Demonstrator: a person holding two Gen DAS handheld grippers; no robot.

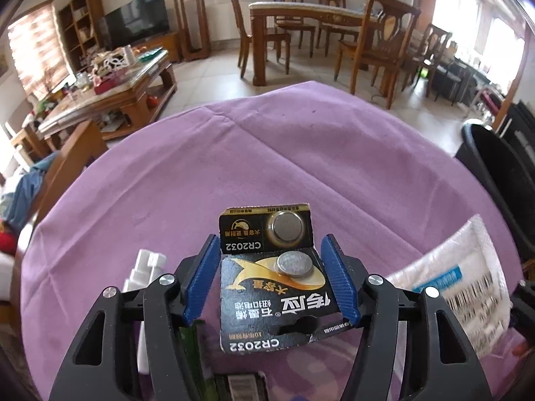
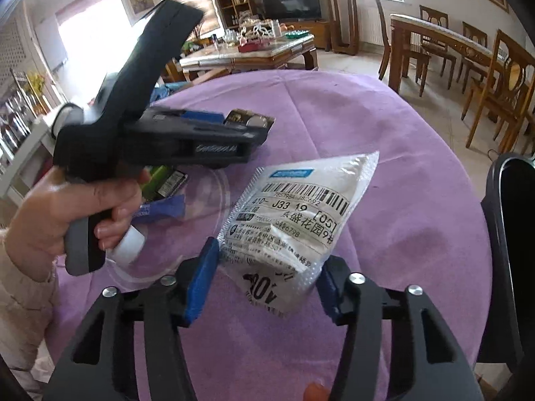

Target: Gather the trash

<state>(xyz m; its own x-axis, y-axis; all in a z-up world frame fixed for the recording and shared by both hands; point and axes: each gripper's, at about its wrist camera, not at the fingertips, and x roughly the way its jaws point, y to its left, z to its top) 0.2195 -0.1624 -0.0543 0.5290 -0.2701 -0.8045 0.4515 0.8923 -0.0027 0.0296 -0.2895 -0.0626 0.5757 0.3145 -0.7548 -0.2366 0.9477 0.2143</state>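
Observation:
My left gripper point(image 1: 271, 280) is shut on a black CR2032 coin-battery card point(image 1: 271, 287) and holds it above the purple tablecloth point(image 1: 234, 167); the card's far flap folds up. The right wrist view shows this gripper from the side with the card point(image 2: 249, 122) at its tip. My right gripper point(image 2: 264, 287) is shut on a white bubble mailer with a barcode label point(image 2: 294, 214), lifted over the table. The mailer also shows in the left wrist view point(image 1: 461, 280) at the right.
A black bin point(image 2: 511, 234) stands off the table's right edge, also in the left wrist view point(image 1: 498, 180). Under the left gripper lie a clear plastic lid point(image 2: 207, 200), a green packet point(image 2: 158, 180), a blue wrapper point(image 2: 164, 209) and a white bottle point(image 1: 143, 267). Dining table and chairs point(image 1: 334, 23) stand beyond.

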